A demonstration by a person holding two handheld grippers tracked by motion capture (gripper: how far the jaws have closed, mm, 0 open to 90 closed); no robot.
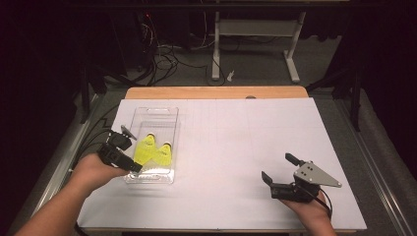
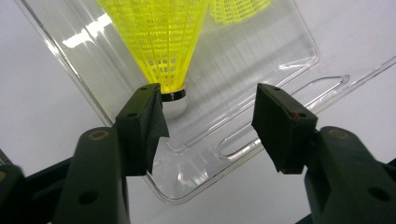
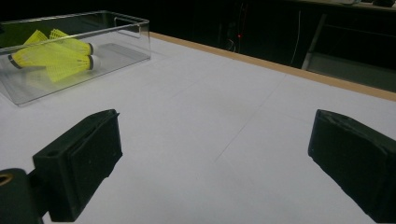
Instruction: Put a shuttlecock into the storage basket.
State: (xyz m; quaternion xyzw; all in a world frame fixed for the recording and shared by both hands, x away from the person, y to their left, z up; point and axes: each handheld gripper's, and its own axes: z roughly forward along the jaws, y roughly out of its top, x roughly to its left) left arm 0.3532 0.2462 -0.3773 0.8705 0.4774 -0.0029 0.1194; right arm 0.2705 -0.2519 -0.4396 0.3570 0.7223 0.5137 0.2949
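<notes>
Across the whole work surface, a white sheet is spread over the table, whose wooden edge is exposed at the far side. Toward the left of the sheet, a clear plastic tray is set lengthwise, its near end with a cut-out handle close to the person's left hand. Within the near half of the tray, two yellow shuttlecocks are seen lying close together: the left shuttlecock and, to its right, the second shuttlecock. In the right gripper view both are seen lying on their sides in the tray.

At the tray's near left corner, the left gripper is held over the rim. In the left gripper view its jaws are seen apart, with the white cork end of the left shuttlecock just beside the left jaw's tip; whether that jaw touches the cork cannot be told. The other jaw is well clear of it.

Well apart from the tray, near the front right of the sheet, the right gripper is held in the person's right hand, its jaws spread wide with nothing but the sheet between them.
</notes>
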